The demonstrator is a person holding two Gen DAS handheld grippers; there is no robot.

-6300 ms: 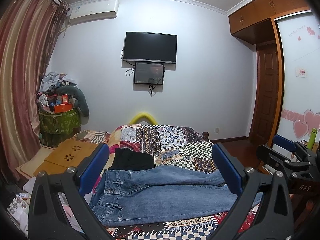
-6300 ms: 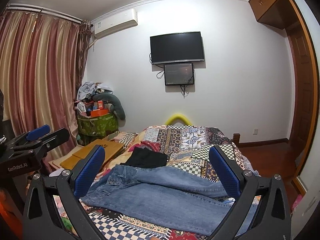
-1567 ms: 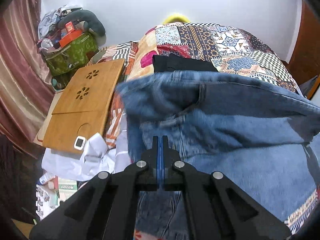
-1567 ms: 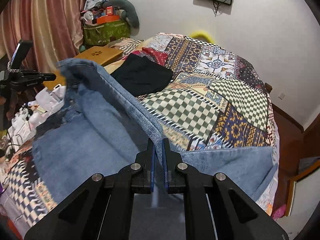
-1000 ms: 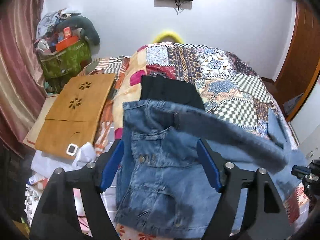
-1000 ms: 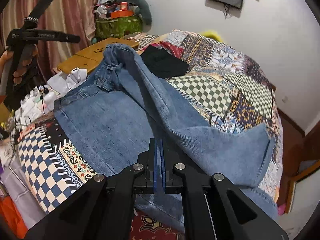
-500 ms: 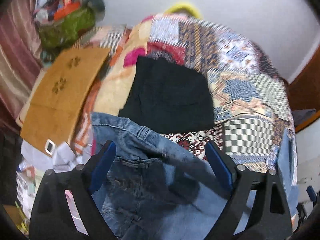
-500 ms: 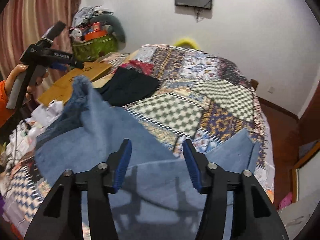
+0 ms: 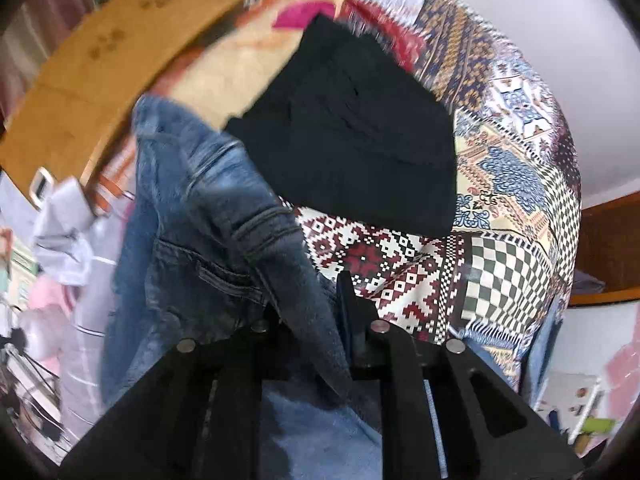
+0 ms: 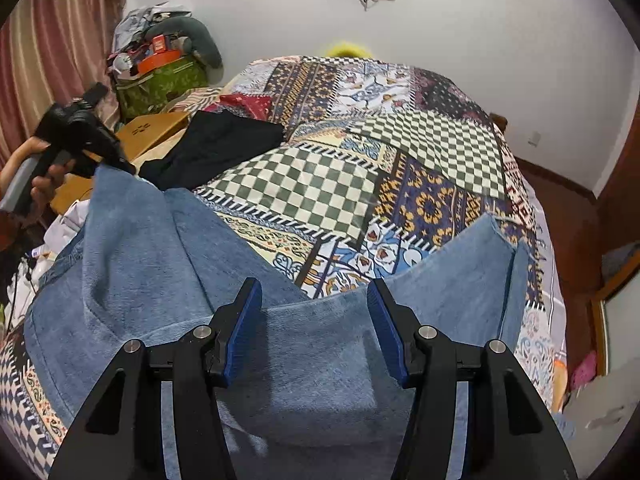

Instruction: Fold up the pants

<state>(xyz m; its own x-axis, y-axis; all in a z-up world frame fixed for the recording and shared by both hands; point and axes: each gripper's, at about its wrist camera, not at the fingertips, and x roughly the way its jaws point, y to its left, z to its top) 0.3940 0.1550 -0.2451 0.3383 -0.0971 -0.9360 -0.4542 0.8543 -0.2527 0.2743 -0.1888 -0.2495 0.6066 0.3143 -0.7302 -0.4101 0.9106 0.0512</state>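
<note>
Blue jeans (image 10: 168, 264) lie across the near end of the patchwork bed (image 10: 404, 148), legs running right to the hem (image 10: 500, 264). My left gripper (image 9: 316, 312) is shut on the jeans' waistband (image 9: 256, 232) and holds that end lifted; it also shows in the right wrist view (image 10: 116, 160), held by a hand. My right gripper (image 10: 314, 332) is open and empty, hovering just above the middle of the jeans' legs.
A folded black garment (image 9: 352, 132) lies on the bed beyond the jeans. A wooden lap table (image 9: 100, 64) sits left of the bed, with a green bag and clutter (image 10: 160, 76) by the curtain. Wall and screen stand behind the bed.
My left gripper has closed on the jeans' waistband and raised it. My right gripper stays open over the jeans' legs after letting go of the cloth earlier.
</note>
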